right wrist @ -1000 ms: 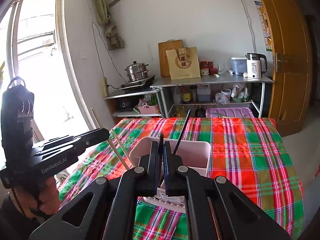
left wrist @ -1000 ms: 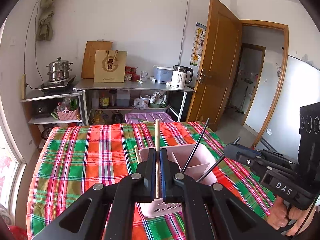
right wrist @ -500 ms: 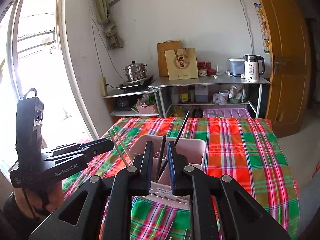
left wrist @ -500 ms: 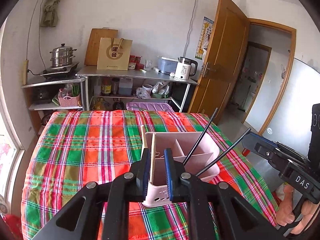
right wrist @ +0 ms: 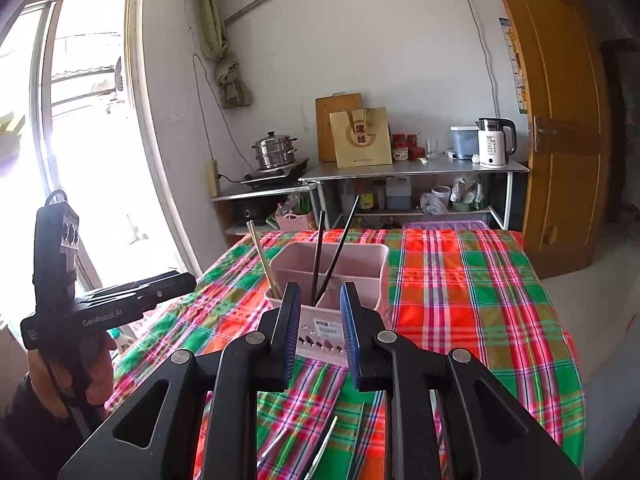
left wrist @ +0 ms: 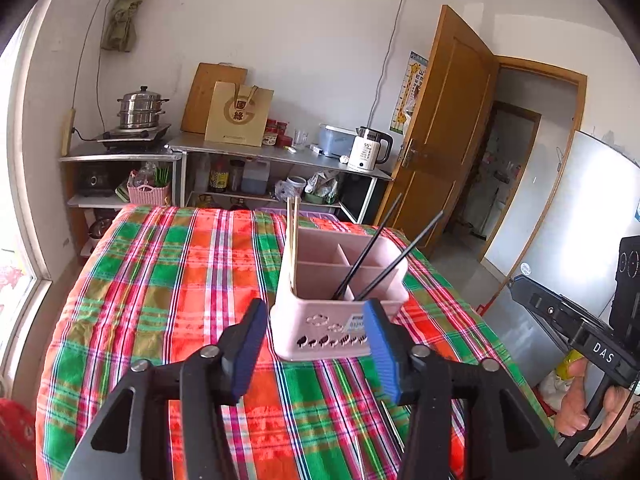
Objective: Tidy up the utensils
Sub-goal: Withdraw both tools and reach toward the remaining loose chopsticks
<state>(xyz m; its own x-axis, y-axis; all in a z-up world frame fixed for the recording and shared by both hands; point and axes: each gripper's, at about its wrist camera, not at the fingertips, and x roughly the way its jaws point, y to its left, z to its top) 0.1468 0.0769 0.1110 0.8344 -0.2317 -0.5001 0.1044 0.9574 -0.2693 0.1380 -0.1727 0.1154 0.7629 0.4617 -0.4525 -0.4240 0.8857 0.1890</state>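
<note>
L gripper (left wrist: pixel 316 344) and R gripper (right wrist: pixel 320 326): jaws opening, nothing betw. them; chopsticks upright in pink caddy (left wrist: pixel 320 320).

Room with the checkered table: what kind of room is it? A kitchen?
Probably a home kitchen that doubles as a dining room. A steamer pot sits on a small cooktop, an electric kettle stands on a metal shelf, and a pink utensil holder rests on the plaid tablecloth.
</note>
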